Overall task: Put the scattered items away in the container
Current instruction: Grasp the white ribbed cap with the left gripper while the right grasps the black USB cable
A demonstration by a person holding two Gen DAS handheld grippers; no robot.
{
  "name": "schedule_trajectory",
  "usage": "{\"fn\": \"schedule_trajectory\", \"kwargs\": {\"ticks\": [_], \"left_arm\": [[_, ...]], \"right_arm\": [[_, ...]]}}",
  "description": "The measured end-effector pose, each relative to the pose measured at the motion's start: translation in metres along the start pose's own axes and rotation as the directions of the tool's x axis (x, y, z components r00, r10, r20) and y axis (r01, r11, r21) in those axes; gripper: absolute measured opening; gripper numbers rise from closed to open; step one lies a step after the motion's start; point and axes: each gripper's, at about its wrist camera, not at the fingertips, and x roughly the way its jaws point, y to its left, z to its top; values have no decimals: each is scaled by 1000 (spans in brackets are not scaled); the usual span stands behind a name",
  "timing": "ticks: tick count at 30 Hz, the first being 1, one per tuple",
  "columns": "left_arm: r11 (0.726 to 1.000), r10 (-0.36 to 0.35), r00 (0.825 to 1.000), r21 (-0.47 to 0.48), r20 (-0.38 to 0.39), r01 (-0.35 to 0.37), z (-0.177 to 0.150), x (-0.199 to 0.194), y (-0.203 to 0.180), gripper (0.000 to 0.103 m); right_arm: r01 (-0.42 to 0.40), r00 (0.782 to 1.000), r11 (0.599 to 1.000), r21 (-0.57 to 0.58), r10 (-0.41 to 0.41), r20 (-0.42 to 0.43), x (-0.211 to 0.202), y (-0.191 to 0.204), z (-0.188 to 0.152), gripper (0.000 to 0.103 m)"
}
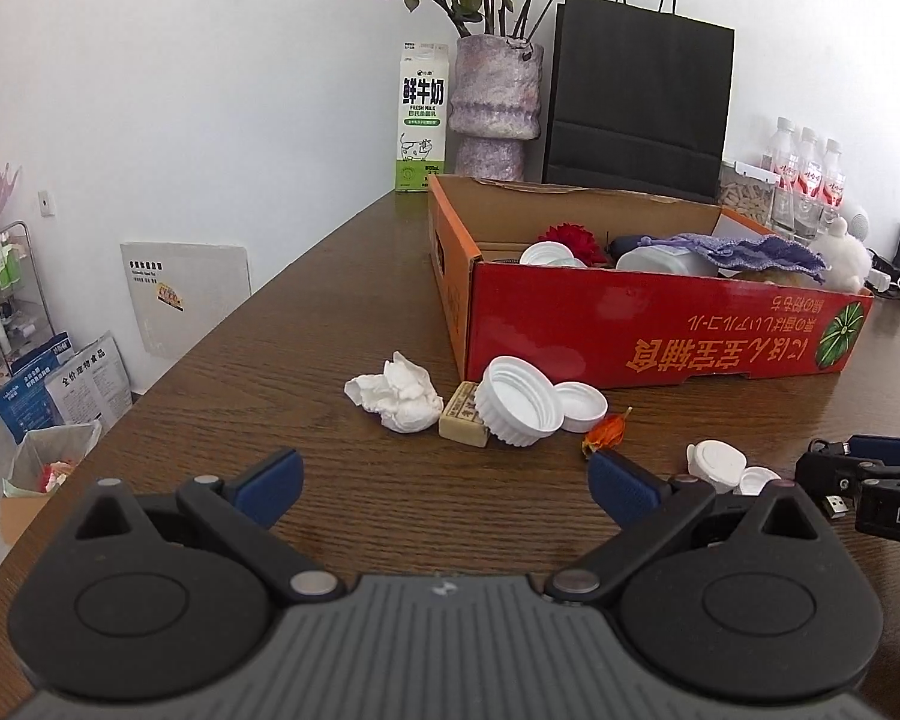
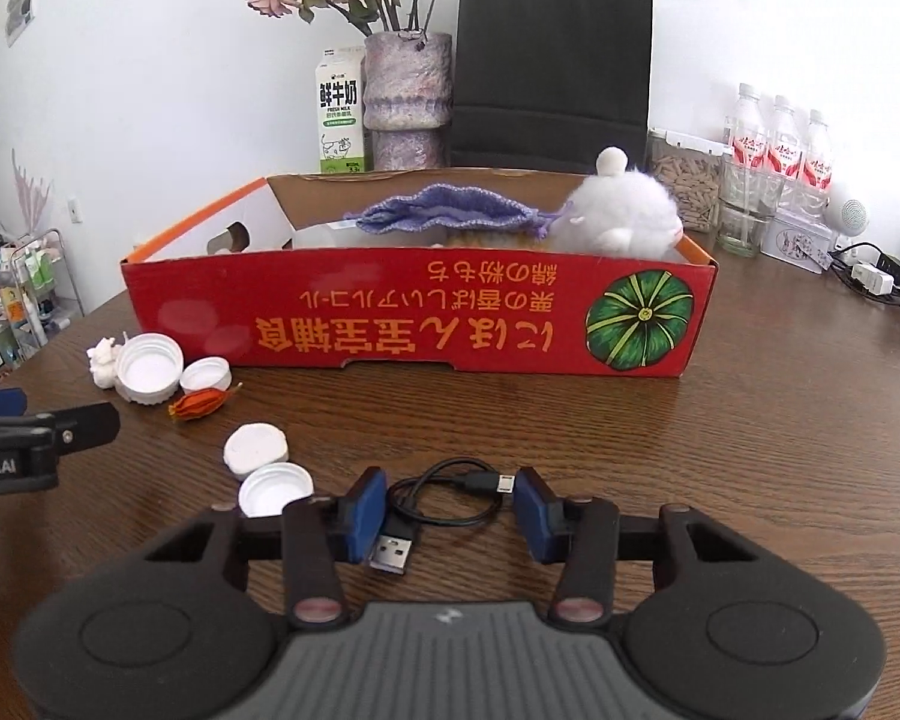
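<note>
Your right gripper (image 2: 450, 513) half-closed around coiled USB cable (image 2: 444, 498) on table (image 2: 750, 450), near side of red box (image 2: 414, 324). Blue pads flank coil; contact with cable unclear, likely not yet clamped. Cable light, limp, loops likely to spring and slip; stiff plug (image 2: 393, 549) toward you. Pinch across bunched loops, not plug. Your left gripper (image 1: 444, 483) spread wide, empty, near side of box.

The table (image 2: 750, 450) is dark brown with wood grain. The box (image 2: 390, 330) is red with orange lettering and a green striped pumpkin print. The caps (image 1: 519, 399) and crumpled tissue (image 1: 399, 393) are white, the cable (image 2: 444, 498) black, the knitted pouch (image 2: 444, 213) lilac, the dried flower (image 2: 201, 403) orange.
</note>
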Motion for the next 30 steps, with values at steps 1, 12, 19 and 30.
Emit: {"fn": "schedule_trajectory", "kwargs": {"ticks": [1,12,19,30], "left_arm": [[1000,0,1000,-1,-2,0,0,0,0,103],[1000,6,1000,31,9,-7,2,0,-7,103],[996,1,1000,87,26,-4,12,5,-17,98],[992,-1,1000,126,19,-1,27,24,-25,80]], "right_arm": [[-7,1000,1000,2,7,1,-1,0,-1,43],[2,999,1000,29,-3,42,-9,-5,-3,41],[24,997,999,30,-27,77,-9,-8,2,41],[24,993,999,38,-29,117,-1,-10,11,41]]}}
